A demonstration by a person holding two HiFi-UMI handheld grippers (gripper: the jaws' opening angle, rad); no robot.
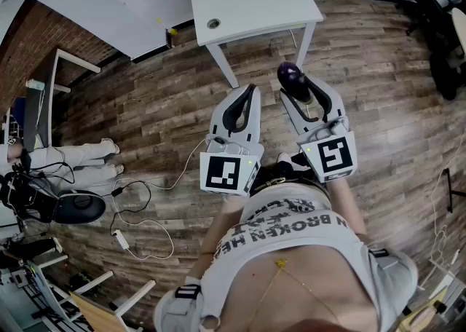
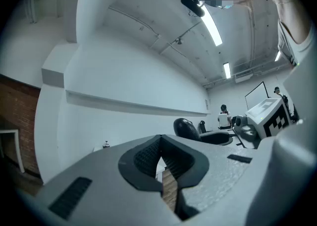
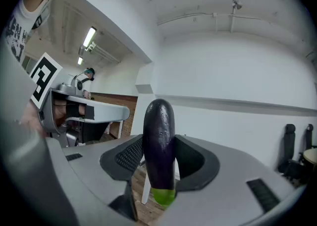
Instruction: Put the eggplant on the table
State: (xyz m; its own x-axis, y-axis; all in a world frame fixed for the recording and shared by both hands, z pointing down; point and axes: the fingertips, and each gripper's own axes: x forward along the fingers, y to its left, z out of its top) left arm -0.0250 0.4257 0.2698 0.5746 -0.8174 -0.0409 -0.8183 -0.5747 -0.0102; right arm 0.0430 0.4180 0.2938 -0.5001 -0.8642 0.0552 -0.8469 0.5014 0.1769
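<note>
Just short of the white bench [image 1: 247, 3], the eggplant [image 3: 159, 141] stood upright in the right hand-held gripper [image 1: 297, 84].

Its jaws stood fairly wide but pressed on the purple body from both sides, green stem end down. The fruit hung above the wooden floor [image 1: 145, 105], not yet over the bench top. The left hand-held gripper [image 1: 250, 92] was level alongside, jaws together at the tips and holding nothing. I judged this to be the carry step, with the grasp done and the placing yet to come. The next move seemed to call for reaching forward past the near edge, lowering until the eggplant rested on the surface, then parting the jaws.
</note>
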